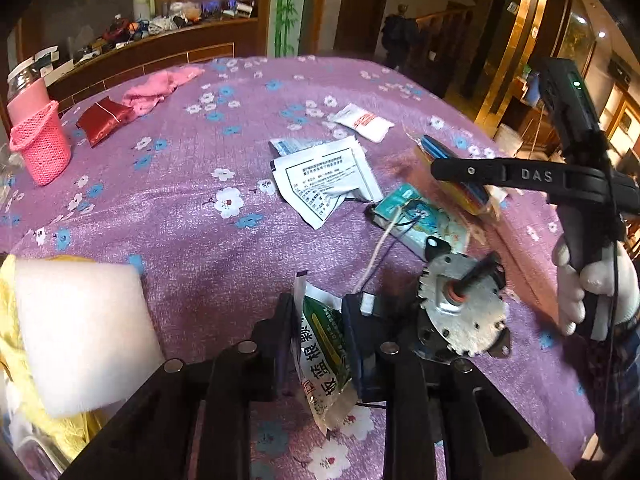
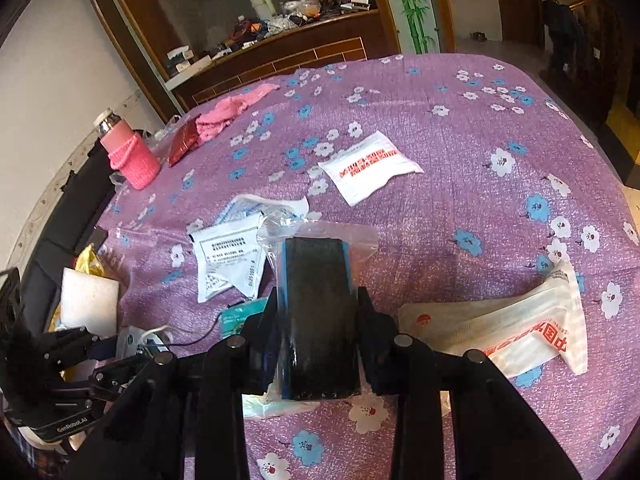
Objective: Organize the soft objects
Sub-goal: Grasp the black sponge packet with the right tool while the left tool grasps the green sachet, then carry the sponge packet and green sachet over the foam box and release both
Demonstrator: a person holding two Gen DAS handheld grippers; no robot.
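In the left wrist view my left gripper [image 1: 320, 340] is shut on a green and white sachet [image 1: 324, 344] with printed characters, held upright just above the purple flowered cloth [image 1: 200, 184]. To the right, a gloved hand [image 1: 592, 284] holds my right gripper [image 1: 452, 168], which is shut on a bagged packet [image 1: 438, 148]. The right wrist view shows that packet as a black block with blue edges in a clear plastic bag [image 2: 320, 312], pinched between the fingers of the right gripper [image 2: 320, 320]. My left gripper [image 2: 100, 360] shows at the lower left there.
A metal motor [image 1: 460, 312] with wires lies beside the left gripper, and a white foam block [image 1: 80, 332] is at the left. White sachets [image 2: 228, 256], a red-printed white packet [image 2: 368, 168] and a white bag [image 2: 520, 332] lie on the cloth. At the far left are a pink knitted holder [image 2: 132, 156], a red pouch [image 2: 184, 140] and a pink cloth [image 2: 232, 108].
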